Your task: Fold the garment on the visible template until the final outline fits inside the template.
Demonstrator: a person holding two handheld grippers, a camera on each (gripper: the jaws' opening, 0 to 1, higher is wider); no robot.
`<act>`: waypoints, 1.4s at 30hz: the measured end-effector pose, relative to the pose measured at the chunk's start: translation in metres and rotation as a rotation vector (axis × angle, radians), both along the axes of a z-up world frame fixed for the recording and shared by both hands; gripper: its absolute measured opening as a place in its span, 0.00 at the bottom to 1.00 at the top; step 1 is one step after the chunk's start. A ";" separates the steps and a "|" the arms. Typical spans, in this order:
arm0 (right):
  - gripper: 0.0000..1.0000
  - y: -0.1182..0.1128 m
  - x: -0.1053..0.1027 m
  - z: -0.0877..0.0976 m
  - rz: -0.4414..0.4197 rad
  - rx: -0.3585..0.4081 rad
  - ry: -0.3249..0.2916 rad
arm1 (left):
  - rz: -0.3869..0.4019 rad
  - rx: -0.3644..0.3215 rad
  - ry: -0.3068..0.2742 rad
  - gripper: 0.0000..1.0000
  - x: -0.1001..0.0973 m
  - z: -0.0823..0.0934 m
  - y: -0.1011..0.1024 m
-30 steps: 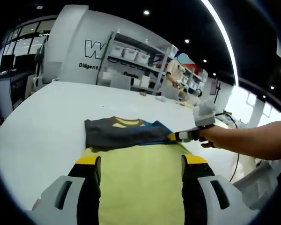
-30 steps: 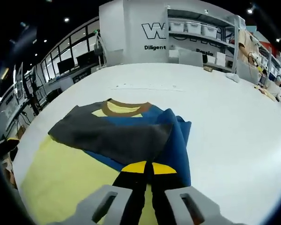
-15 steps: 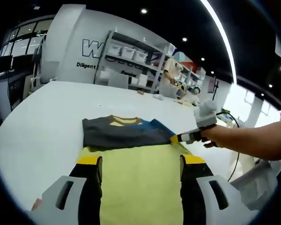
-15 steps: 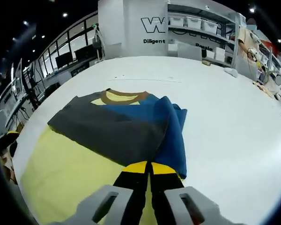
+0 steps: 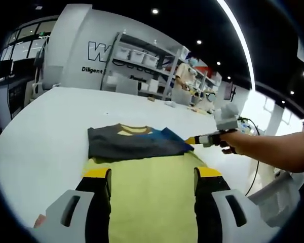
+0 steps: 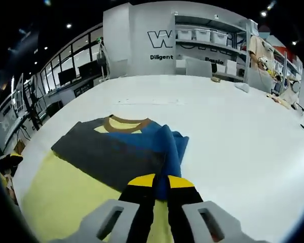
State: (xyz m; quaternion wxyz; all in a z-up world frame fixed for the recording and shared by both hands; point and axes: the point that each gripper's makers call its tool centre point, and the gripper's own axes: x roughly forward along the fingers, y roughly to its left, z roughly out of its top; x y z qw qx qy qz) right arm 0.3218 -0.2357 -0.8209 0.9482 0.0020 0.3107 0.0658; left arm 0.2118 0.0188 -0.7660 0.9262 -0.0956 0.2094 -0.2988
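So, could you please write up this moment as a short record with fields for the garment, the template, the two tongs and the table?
garment: shirt with grey, blue and yellow panels and a brown collar, partly folded, lying flat
template: yellow sheet under the shirt, its near part uncovered
left tongs: jaws wide apart, holding nothing, above the yellow sheet
right tongs: jaws together at the shirt's blue edge; whether cloth is gripped cannot be told
table: white
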 end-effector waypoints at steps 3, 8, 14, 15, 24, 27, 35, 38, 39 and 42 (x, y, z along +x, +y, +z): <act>0.03 -0.011 0.013 0.011 -0.030 0.000 -0.049 | -0.001 0.004 0.005 0.61 -0.001 -0.002 0.000; 0.05 -0.026 0.031 0.016 -0.085 0.009 -0.084 | 0.002 0.002 0.007 0.61 0.000 -0.003 0.001; 0.05 -0.029 0.055 0.012 -0.108 0.019 -0.083 | 0.010 0.000 0.014 0.62 0.001 -0.004 0.003; 0.05 -0.029 0.059 0.010 -0.109 0.018 -0.079 | 0.012 -0.002 0.017 0.62 0.001 -0.005 0.003; 0.05 -0.030 0.083 -0.014 -0.080 -0.020 -0.016 | 0.026 -0.009 0.025 0.63 0.003 -0.006 0.006; 0.06 -0.030 0.090 -0.022 -0.064 -0.038 0.002 | 0.036 -0.012 0.040 0.64 0.004 -0.009 0.008; 0.06 -0.020 0.091 -0.033 -0.019 -0.062 0.039 | 0.046 -0.018 0.051 0.64 0.005 -0.010 0.010; 0.06 -0.020 0.090 -0.036 -0.017 -0.067 0.047 | 0.053 -0.019 0.054 0.64 0.005 -0.011 0.012; 0.06 -0.021 0.091 -0.037 -0.016 -0.071 0.048 | 0.053 -0.019 0.055 0.64 0.006 -0.011 0.012; 0.05 -0.021 0.091 -0.037 -0.015 -0.075 0.045 | 0.055 -0.019 0.056 0.64 0.006 -0.011 0.012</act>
